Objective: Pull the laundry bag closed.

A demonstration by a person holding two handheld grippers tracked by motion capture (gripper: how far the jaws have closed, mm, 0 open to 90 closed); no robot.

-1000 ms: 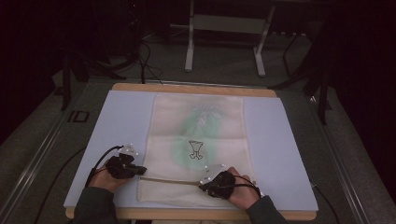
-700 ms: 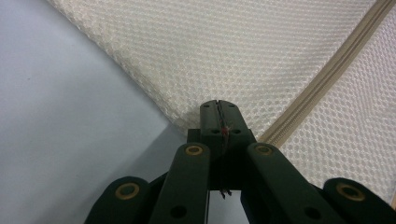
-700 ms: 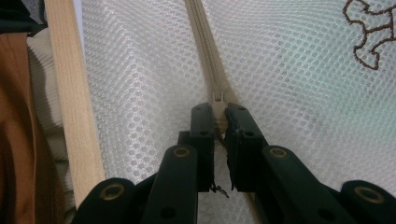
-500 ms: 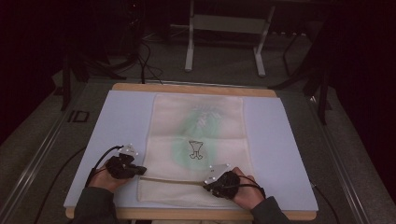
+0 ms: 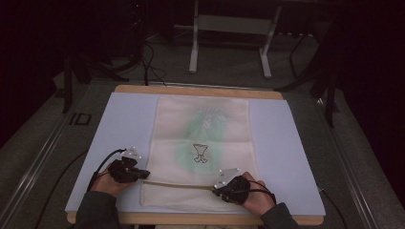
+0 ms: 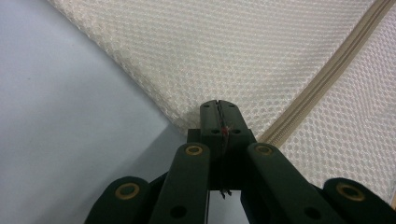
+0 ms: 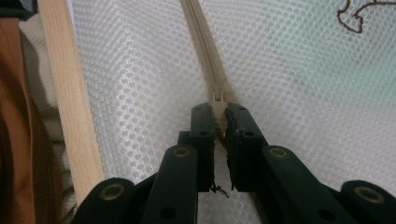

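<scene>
right gripper view has your right gripper (image 7: 219, 122) clamped on the zipper pull (image 7: 217, 99); left gripper (image 6: 219, 116) pinches the soft, limp mesh bag (image 6: 243, 56) at its corner.

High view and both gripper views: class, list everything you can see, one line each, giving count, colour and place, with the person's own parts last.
Mesh bag: one, cream with a green tint and a small dark outline drawing, flat on the mat's middle.
Zipper: one, beige, across the bag's near end; its slider sits between the right gripper's fingers.
Mat: one, pale blue-white, covering the table.
Table: one, light wood, edges showing.
Metal stand: one, grey, on the floor beyond.
Left gripper: one, black, shut on the bag's near left corner.
Right gripper: one, black, at the zipper.
Hands: two, holding the grippers.
</scene>
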